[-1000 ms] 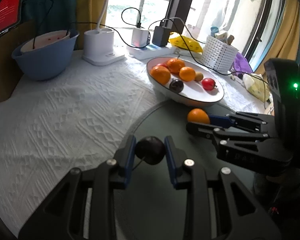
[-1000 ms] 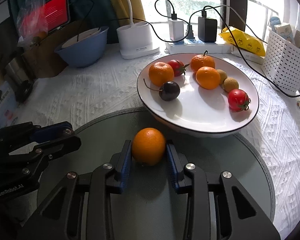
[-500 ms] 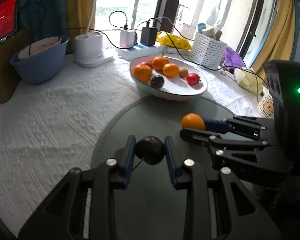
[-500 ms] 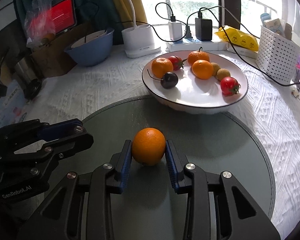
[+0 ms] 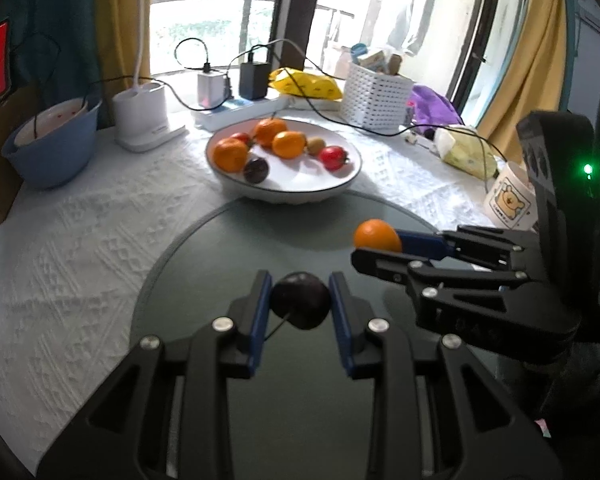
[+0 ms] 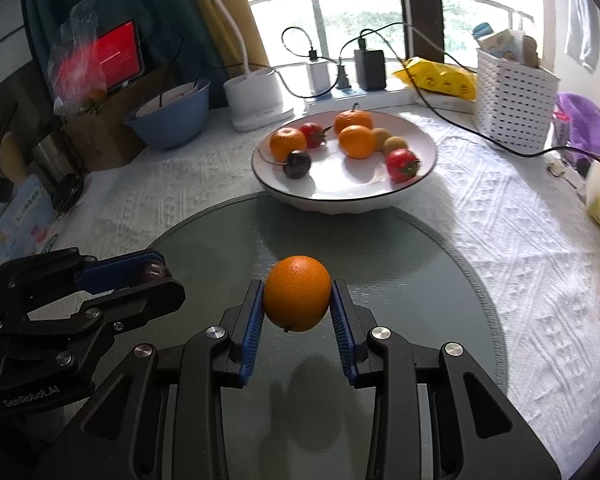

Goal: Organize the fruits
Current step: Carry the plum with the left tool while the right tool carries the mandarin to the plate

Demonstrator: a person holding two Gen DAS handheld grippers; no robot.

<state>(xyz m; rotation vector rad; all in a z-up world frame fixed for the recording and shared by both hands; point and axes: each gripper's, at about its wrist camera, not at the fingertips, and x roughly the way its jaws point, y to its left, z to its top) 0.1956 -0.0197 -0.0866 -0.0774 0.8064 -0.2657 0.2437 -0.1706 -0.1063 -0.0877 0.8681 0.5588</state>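
Note:
My left gripper [image 5: 298,294] is shut on a dark cherry [image 5: 300,299] with a thin stem, held above the round glass mat [image 5: 228,248]. My right gripper [image 6: 298,296] is shut on an orange [image 6: 297,293], lifted above the same mat [image 6: 420,264]. Each gripper shows in the other's view: the right one [image 5: 376,246] to my left camera's right, the left one [image 6: 156,276] at the right camera's lower left. A white plate [image 5: 340,182] beyond the mat holds oranges, tomatoes, a cherry and small brown fruits; it also shows in the right wrist view [image 6: 428,152].
A white textured cloth [image 5: 80,240] covers the table. At the back stand a blue bowl [image 5: 48,152], a white lamp base [image 5: 144,120], a power strip with chargers and cables [image 5: 236,100], a yellow bag [image 5: 308,84] and a white basket [image 5: 374,98]. A mug [image 5: 508,200] stands at right.
Both grippers have drawn back from the plate and risen, each still holding its fruit. The plate looks smaller and farther away now.

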